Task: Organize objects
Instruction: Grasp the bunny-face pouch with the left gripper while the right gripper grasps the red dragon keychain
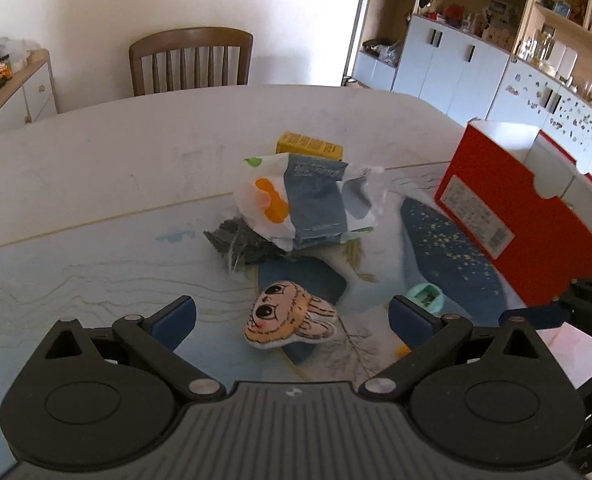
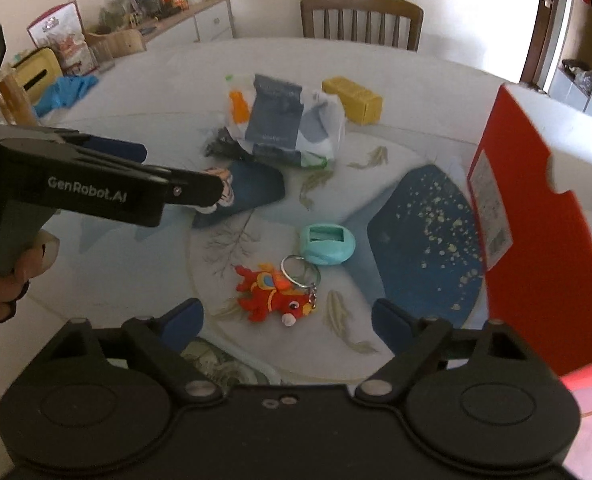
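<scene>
My fingers (image 2: 183,318) wear matt blue pads on black plastic arms. Below them the table (image 2: 416,240) shines glossy under its printed cover, the dragon keychain (image 2: 273,298) looks rubbery on a metal ring (image 2: 296,272), and the red box (image 2: 536,240) is matt cardboard.

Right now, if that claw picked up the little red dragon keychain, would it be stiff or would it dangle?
The red dragon keychain looks like moulded rubber, so the body probably flexes slightly rather than flopping. Its metal ring hangs on a short chain, so that would likely swing loose. It seems small and light, lying flat, unlikely to roll.
</scene>
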`<state>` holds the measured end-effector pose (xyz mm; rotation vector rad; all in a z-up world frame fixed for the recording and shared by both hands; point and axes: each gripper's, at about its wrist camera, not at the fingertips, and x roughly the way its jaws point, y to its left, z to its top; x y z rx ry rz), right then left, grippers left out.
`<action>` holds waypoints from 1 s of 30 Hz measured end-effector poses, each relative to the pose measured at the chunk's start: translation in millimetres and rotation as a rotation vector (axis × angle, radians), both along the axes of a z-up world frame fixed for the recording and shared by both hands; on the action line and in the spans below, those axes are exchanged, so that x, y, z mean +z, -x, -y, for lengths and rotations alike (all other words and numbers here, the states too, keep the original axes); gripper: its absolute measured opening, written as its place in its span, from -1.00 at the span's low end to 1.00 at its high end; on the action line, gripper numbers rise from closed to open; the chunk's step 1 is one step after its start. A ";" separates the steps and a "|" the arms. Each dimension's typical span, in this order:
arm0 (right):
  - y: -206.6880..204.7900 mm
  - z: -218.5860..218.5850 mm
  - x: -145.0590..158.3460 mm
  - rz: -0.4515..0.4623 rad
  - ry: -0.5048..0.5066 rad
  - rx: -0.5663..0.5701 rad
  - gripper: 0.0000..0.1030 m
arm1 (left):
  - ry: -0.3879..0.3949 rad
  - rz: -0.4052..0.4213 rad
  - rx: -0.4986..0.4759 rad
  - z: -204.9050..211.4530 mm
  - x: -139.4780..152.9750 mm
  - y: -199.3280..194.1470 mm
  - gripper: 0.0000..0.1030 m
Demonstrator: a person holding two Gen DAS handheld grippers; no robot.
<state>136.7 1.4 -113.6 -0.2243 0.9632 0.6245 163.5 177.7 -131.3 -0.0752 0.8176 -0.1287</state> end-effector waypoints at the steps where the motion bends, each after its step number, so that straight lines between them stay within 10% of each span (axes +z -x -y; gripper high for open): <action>1: -1.3 -1.8 -2.4 -0.008 -0.002 -0.001 0.71 | -0.008 -0.006 -0.003 0.4 -2.7 -3.0 1.00; 17: -6.7 -19.2 -15.5 -0.037 0.003 0.005 0.32 | -0.007 -0.021 -0.029 1.8 -21.4 -25.8 0.95; 30: -5.3 -22.6 -14.7 0.004 0.041 0.001 -0.02 | -0.042 -0.048 -0.047 6.7 -26.1 -22.1 0.06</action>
